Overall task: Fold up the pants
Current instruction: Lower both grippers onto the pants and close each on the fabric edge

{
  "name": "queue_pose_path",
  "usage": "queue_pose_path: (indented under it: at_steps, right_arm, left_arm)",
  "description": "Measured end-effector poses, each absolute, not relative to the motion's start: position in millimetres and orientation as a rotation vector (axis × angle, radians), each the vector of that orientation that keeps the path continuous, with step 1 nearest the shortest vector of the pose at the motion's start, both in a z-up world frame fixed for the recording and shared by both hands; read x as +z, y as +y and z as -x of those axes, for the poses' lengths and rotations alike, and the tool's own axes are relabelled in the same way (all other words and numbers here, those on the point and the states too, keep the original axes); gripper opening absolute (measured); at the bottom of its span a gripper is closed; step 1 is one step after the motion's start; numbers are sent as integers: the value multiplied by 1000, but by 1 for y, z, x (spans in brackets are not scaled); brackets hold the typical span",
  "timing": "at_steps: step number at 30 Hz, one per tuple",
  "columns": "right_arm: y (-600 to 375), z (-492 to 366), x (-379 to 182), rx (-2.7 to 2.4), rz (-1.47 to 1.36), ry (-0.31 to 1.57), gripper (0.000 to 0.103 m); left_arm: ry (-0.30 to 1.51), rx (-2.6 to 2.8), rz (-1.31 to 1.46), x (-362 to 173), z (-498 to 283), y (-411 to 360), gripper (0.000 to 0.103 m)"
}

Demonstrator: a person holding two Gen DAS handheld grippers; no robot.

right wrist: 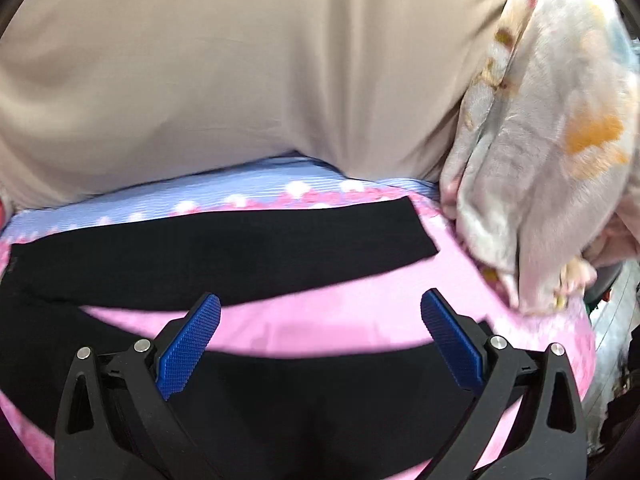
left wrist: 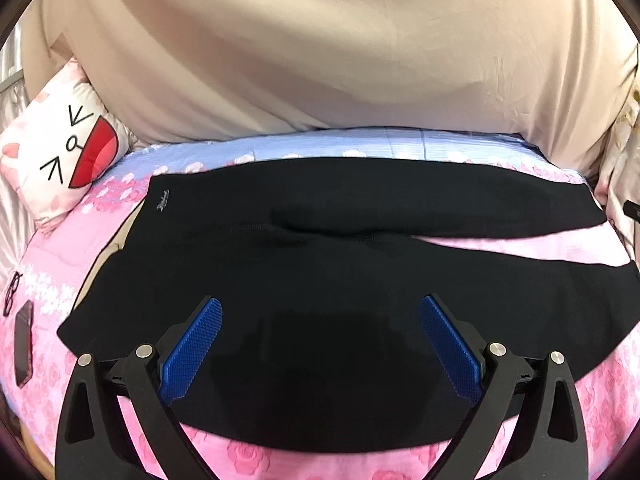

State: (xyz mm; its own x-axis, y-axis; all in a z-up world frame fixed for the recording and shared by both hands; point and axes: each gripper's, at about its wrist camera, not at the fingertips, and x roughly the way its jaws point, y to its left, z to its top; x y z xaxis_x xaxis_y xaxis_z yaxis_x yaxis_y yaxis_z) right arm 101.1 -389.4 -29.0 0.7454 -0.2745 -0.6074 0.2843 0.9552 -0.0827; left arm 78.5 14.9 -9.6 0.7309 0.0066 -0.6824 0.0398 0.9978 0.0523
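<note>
Pink floral sheet (left wrist: 60,292) carries black pants (left wrist: 320,264) spread flat, legs parted; above them both grippers, left (left wrist: 320,312) and right (right wrist: 320,308), gape wide, holding nothing.

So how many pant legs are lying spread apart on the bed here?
2. The far leg lies toward the blue edge of the sheet; the near leg lies under the open right gripper. A pink gap separates them.

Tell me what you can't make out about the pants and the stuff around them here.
- Logo on the pants: left wrist view, too small to read.
- Near edge of the pants: right wrist view, hidden behind the right gripper.
- Phone and glasses: left wrist view, warped at the fisheye edge.
- Patterned cloth: right wrist view, blurred.
</note>
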Motion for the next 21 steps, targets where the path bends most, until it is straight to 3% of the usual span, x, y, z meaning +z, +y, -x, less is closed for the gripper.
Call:
queue_pose_path:
  at_steps: [10,21]
  right_arm:
    - [-510,-214,-61,-276,-7,775,98]
    - [-555,-284,-92,-239,20,846,98]
  left_arm:
    - [615,-36,-132,1,-92,0,98]
    - [611,-64,-103,-8,-120,-4,98]
